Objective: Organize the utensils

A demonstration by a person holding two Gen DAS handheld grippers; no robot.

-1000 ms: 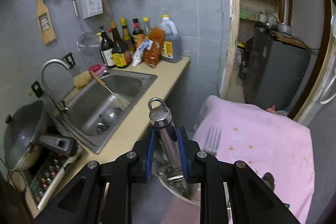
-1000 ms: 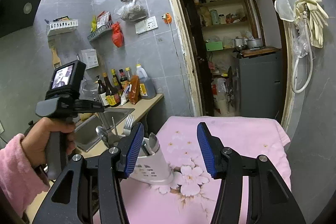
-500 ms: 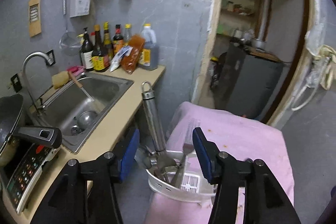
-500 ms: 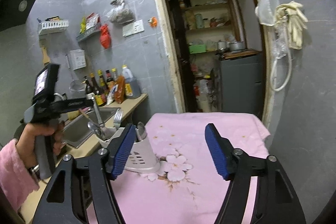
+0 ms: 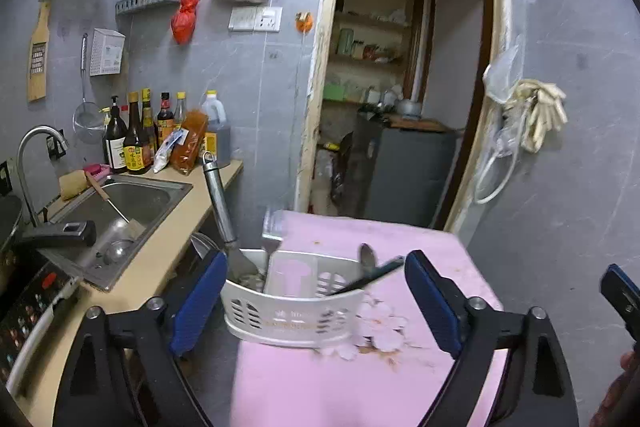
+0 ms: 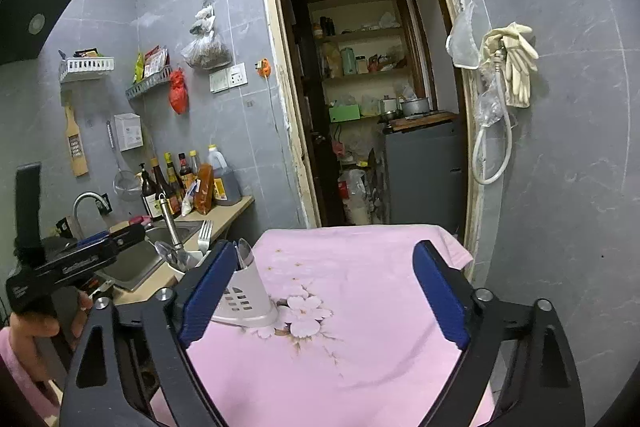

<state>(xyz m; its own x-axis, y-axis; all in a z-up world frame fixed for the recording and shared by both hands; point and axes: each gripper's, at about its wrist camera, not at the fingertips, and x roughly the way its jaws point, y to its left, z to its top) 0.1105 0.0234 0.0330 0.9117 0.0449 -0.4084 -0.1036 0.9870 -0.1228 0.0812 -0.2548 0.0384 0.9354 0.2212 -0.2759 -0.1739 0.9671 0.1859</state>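
A pink floral cloth-covered surface in a grey-tiled kitchen carries a slotted white plastic utensil caddy. Left tool and right tool are opening, gripping nothing.

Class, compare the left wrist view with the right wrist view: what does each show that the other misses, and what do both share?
Only the left wrist view shows the sink basin interior and a dark chopstick leaning in the utensil caddy. Only the right wrist view shows the range hood and a person's hand holding the left hand-held gripper. Both show the caddy, the fork, the pink cloth and the sauce bottles.
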